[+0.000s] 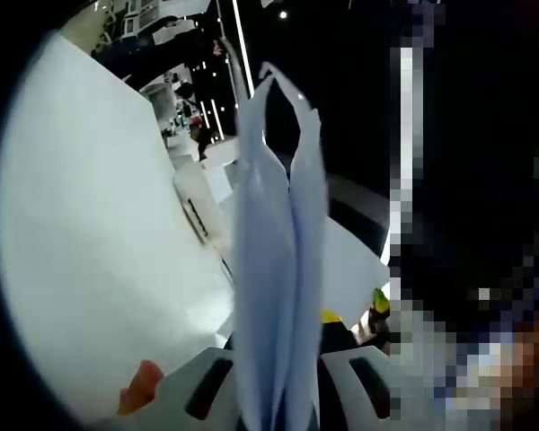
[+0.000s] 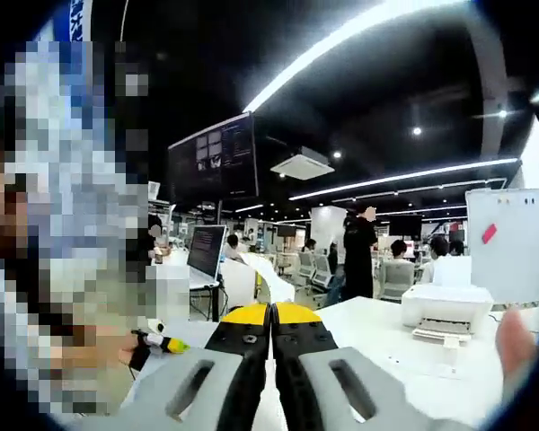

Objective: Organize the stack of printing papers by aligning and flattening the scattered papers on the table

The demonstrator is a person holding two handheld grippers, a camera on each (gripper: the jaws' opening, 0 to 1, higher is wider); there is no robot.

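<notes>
Two grippers: left gripper (image 1: pixel 278 404) is clamping the papers (image 1: pixel 283 269) between its jaws; right gripper (image 2: pixel 271 359) is sitting fully closed on nothing.
Papers' place: lifted off the table (image 1: pixel 90 269), standing up out of the left jaws, with the table's white surface to their left.
Long axis: running away from the left jaws, far edge splaying apart.
Risk: loose sheets are fanning and could slip out, since just one end is pinched.
Right view: printer (image 2: pixel 447 310) is sitting on the far right.
</notes>
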